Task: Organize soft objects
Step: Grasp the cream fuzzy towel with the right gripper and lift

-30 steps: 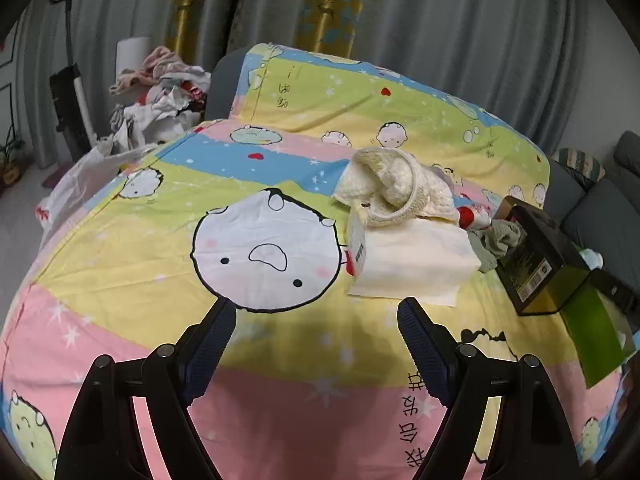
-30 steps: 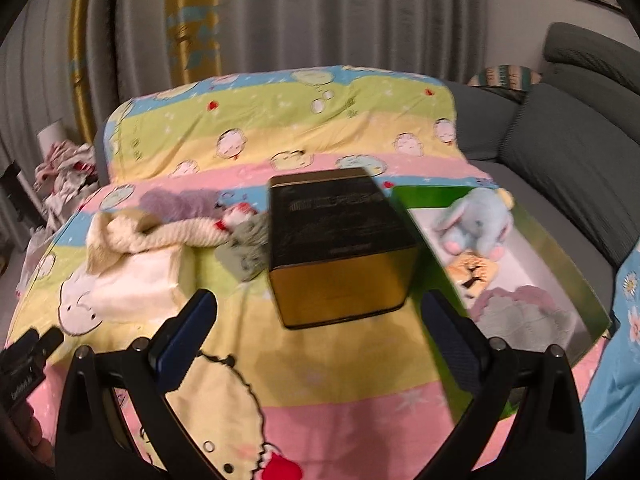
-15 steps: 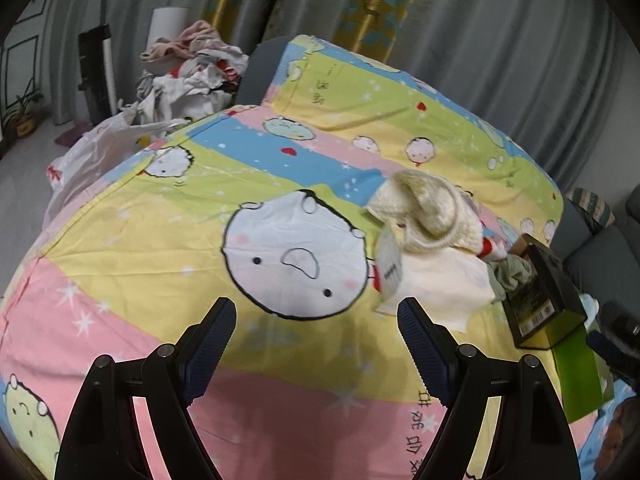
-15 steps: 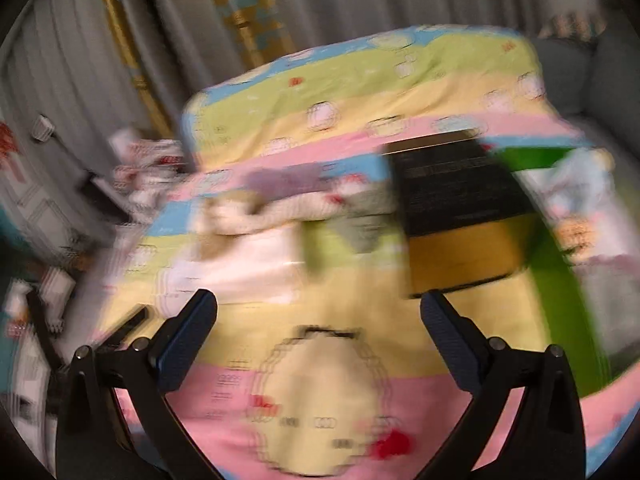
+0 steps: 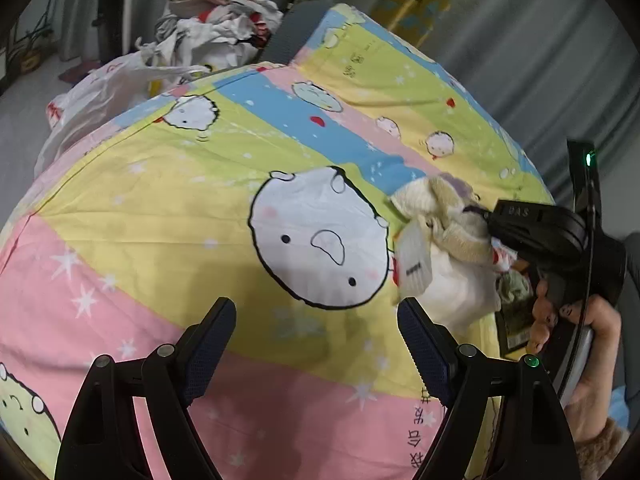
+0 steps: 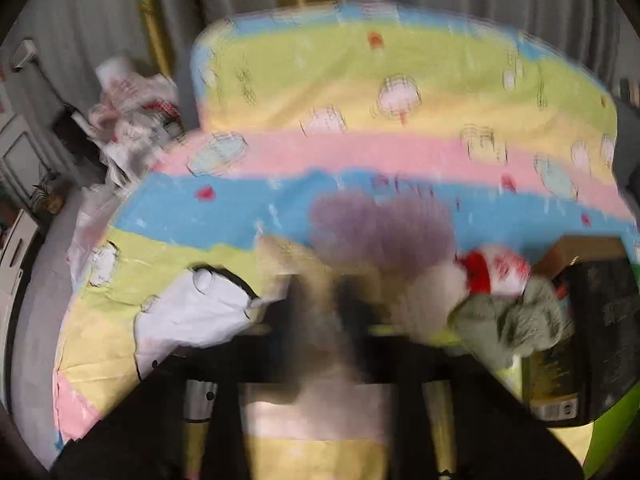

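A cream knitted cloth (image 5: pixel 440 208) lies on a white folded cloth (image 5: pixel 452 284) at the right of the cartoon-print bed cover (image 5: pixel 160 200). My right gripper (image 5: pixel 480 216), held by a hand (image 5: pixel 592 332), has its tip in that knit. In the blurred right wrist view its jaws (image 6: pixel 324 304) are closing, nearly together, with cream knit (image 6: pixel 320 332) between them. Behind lie a purple fuzzy thing (image 6: pixel 380 228), a red-and-white item (image 6: pixel 492 272) and a grey-green cloth (image 6: pixel 508 320). My left gripper (image 5: pixel 314 308) hangs open over the cover, left of the pile, holding nothing.
A black and gold box (image 6: pixel 592 320) stands at the right beside the soft things. A heap of clothes (image 5: pixel 216 24) and a white plastic bag (image 5: pixel 100 96) sit beyond the bed's far left corner. Grey curtains hang behind.
My right gripper swept left from the box to the cream knit and its jaws went from wide open to nearly together. The left gripper drifted left and rolled, still open.
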Motion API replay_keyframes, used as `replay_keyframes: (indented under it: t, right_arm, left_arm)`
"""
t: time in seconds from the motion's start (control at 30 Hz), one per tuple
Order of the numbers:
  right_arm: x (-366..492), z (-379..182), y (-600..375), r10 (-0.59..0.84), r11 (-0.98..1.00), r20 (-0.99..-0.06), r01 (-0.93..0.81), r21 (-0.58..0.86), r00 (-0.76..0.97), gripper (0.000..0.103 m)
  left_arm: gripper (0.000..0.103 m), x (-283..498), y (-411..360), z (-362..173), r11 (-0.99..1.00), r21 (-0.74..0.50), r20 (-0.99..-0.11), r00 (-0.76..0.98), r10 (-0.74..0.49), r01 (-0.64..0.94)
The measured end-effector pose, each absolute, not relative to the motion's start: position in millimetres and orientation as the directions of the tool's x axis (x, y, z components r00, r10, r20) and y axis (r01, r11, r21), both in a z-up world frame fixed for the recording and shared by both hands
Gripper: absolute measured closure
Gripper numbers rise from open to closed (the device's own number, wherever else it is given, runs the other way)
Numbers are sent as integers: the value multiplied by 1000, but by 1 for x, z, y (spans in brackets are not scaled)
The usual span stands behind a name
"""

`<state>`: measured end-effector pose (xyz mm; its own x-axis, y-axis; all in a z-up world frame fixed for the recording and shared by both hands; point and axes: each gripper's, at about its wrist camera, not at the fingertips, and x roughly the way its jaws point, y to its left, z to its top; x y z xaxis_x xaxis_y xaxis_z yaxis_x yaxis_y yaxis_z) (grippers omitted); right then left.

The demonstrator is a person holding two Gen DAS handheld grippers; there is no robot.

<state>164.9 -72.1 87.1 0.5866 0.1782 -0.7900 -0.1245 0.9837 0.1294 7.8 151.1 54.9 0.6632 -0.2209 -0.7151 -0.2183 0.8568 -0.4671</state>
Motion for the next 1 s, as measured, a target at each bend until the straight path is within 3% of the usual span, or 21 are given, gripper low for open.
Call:
replay_keyframes:
  t: [0.2, 0.43, 0.6, 0.8, 1.0]
  right_arm:
    - [124, 140, -91, 293, 954, -680, -163, 250, 672, 94]
    - [46, 233, -119, 353, 929, -520, -226, 293, 777, 94]
    - [-14, 266, -139, 433, 893, -452, -300, 337, 780, 94]
    - [-47, 223, -148, 449, 876, -469, -271, 399, 761, 93]
    - [-48, 114, -149, 326, 927, -616, -115, 356, 717, 92]
  left_arm:
    - [20, 8, 148, 57, 847, -498, -701, 661, -268, -185]
    - [20, 6, 145, 58, 863, -464, -716, 659, -231, -202]
    - [20, 1, 145, 63, 863, -472, -696, 678, -237, -183]
    - [20, 1, 135, 61, 865, -479, -711, 645, -282, -150]
    - [20, -4, 113, 63, 909, -404, -724, 645, -246, -106]
